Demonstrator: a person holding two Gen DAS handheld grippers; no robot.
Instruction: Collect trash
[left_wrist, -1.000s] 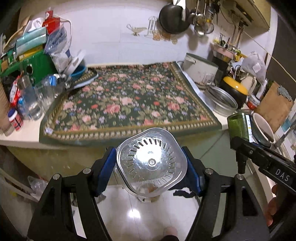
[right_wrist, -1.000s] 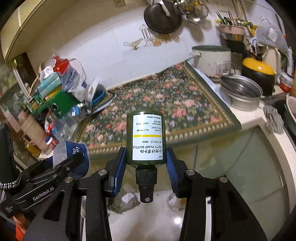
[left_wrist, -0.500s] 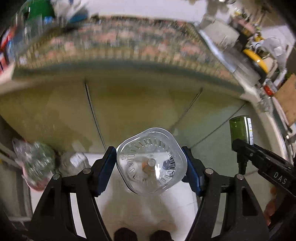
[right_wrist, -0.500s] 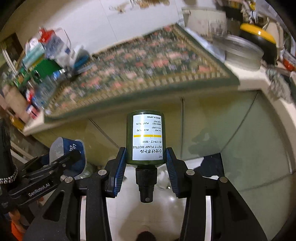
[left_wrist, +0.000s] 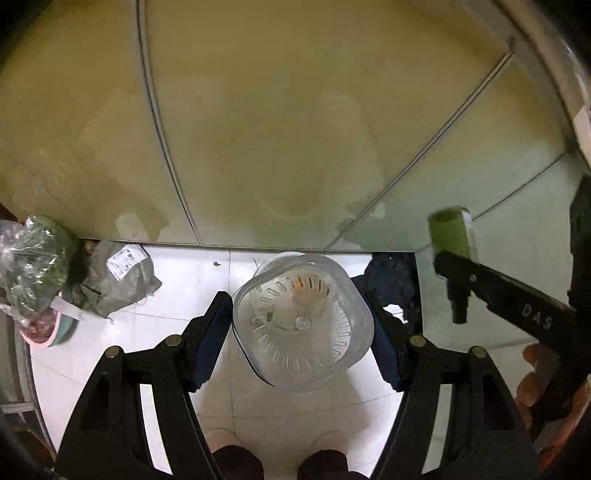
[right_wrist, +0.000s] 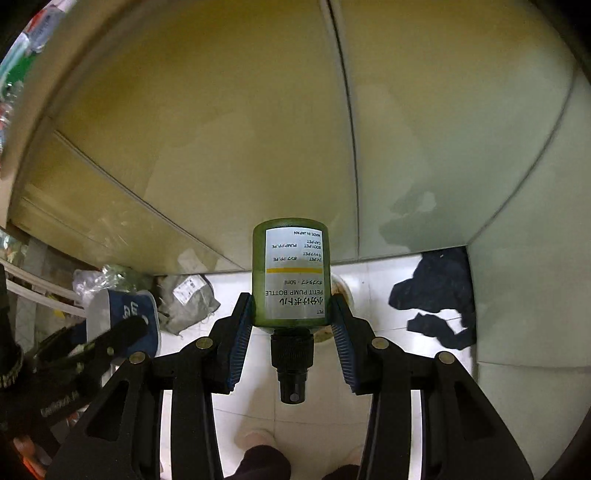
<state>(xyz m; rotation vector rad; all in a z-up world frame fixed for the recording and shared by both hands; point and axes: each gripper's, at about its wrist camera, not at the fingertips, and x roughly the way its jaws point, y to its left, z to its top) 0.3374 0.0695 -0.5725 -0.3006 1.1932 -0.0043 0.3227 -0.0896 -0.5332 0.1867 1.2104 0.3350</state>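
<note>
Gripping a clear plastic tub with a slotted base (left_wrist: 301, 321), the left gripper (left_wrist: 301, 325) has its blue pads clamped on both sides of it. Over on the right gripper (right_wrist: 290, 321), the jaws pinch a small green pump bottle with a white label (right_wrist: 289, 280), nozzle pointing back at the camera. Below both lies white tiled floor (left_wrist: 177, 332). Farther off: a crumpled grey bag (left_wrist: 118, 277) and dark cloth (right_wrist: 436, 302) against pale green cabinet doors (left_wrist: 277, 129).

White tiled floor (left_wrist: 122, 354) carries a grey bag (left_wrist: 118, 275), a clear plastic bag (left_wrist: 33, 258) and dark cloth (right_wrist: 436, 295) by the cabinets.
</note>
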